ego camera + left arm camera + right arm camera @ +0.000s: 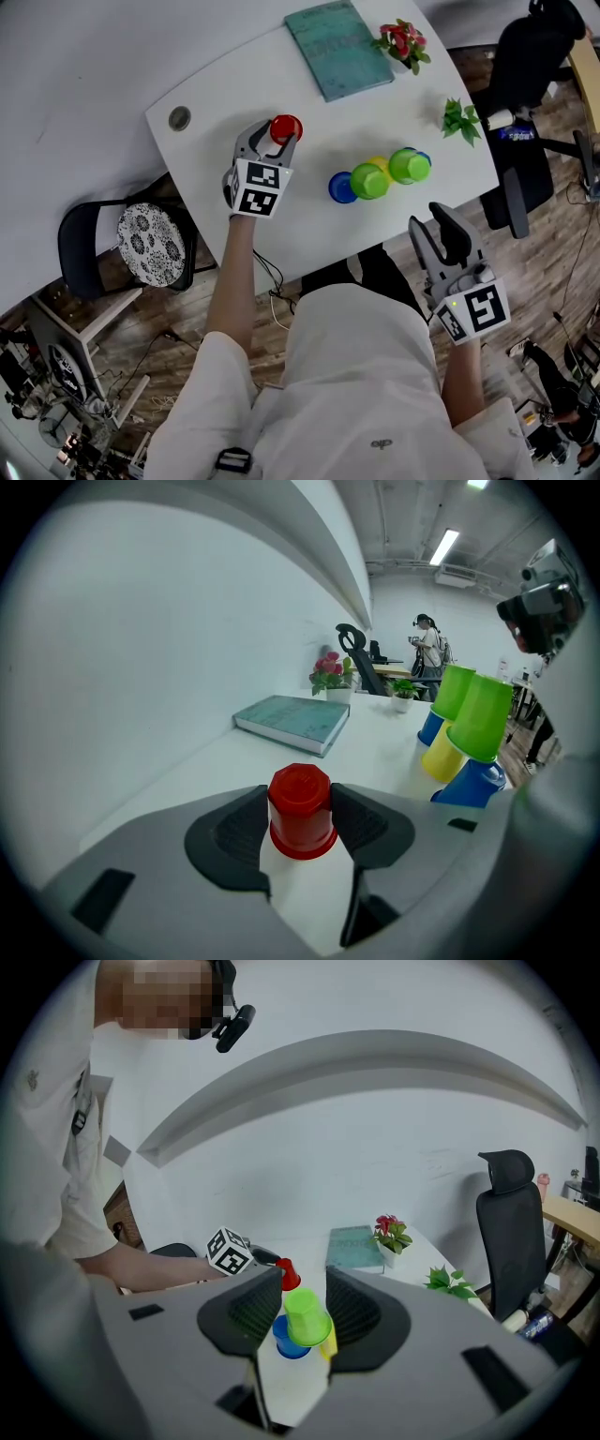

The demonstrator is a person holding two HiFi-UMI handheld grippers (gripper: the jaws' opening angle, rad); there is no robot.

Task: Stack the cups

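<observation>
Two grippers in play. Nearest is R gripper (429,220), held off the white table's (234,103) near edge beside the person's lap, jaws spread w/ nothing btwn them; its own view only looks through the gap at the cups further off. Next, L gripper (278,139) is over the table w/ the red cup (302,810) btwn its jaws. The cup stands upside down on the tabletop and both pads (234,832) sit against its sides, no gap visible, jaws fairly wide around it. To the right of that, well apart, is the cup cluster: blue cup (341,187), lime-green cup (369,181), yellow cup (380,165) and a 2nd lime-green cup (409,165), the green ones tilted on top of the others. Further back lie a teal book (337,47) and a pot of red flowers (403,42), plus a small green plant (459,120) near the right edge.
</observation>
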